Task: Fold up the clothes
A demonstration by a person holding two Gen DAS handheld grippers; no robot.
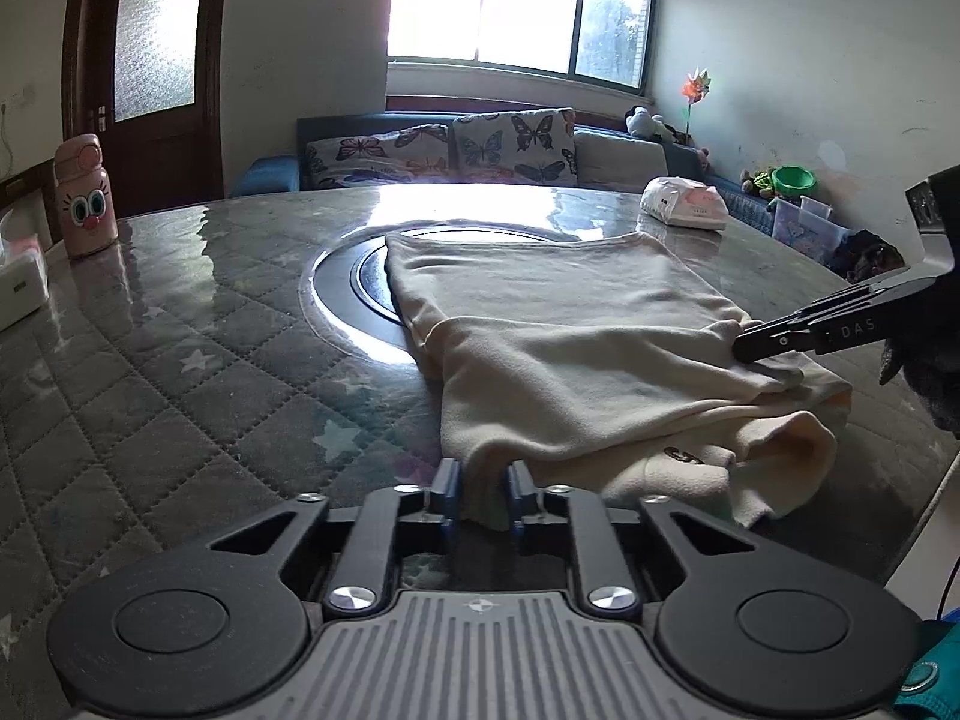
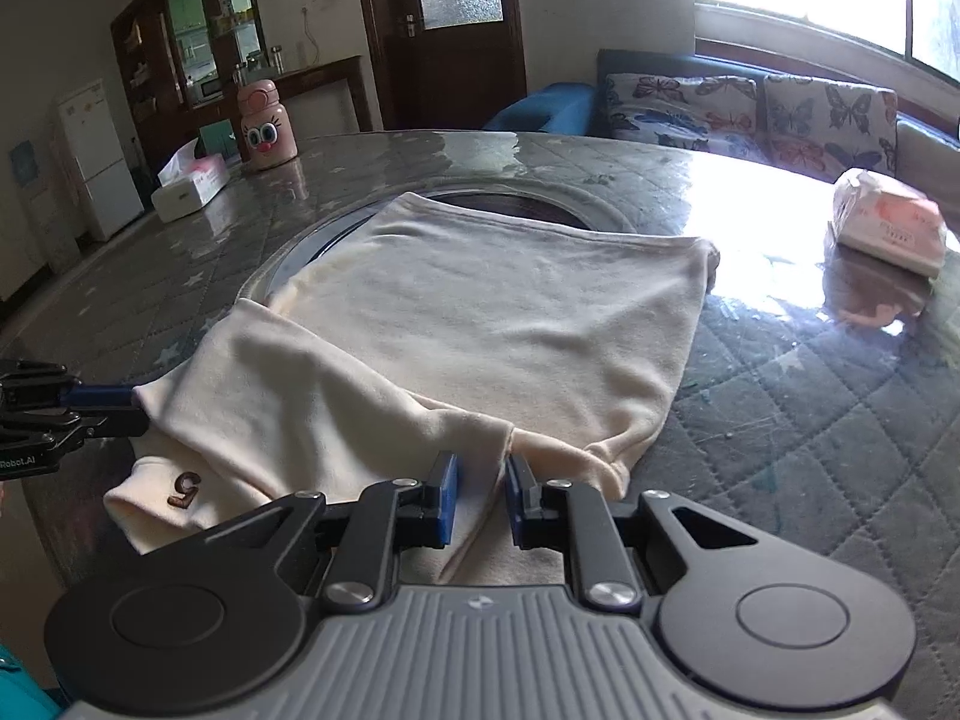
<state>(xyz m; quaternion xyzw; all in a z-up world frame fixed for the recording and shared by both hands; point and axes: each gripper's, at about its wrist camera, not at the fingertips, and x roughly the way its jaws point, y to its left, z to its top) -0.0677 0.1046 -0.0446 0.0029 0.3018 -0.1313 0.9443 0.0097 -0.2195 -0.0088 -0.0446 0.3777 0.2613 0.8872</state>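
Here both grippers, L [image 1: 483, 495] & R [image 2: 480, 501], pinch shirt [image 2: 480, 312] near-edge corners.

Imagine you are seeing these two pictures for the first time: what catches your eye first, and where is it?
A cream garment lies partly folded in the middle of the round table, covering part of its dark centre disc. The left gripper and right gripper each pinch its near edge. A pink cartoon-faced bottle stands at the table's far left, and a bright window glares behind the sofa.
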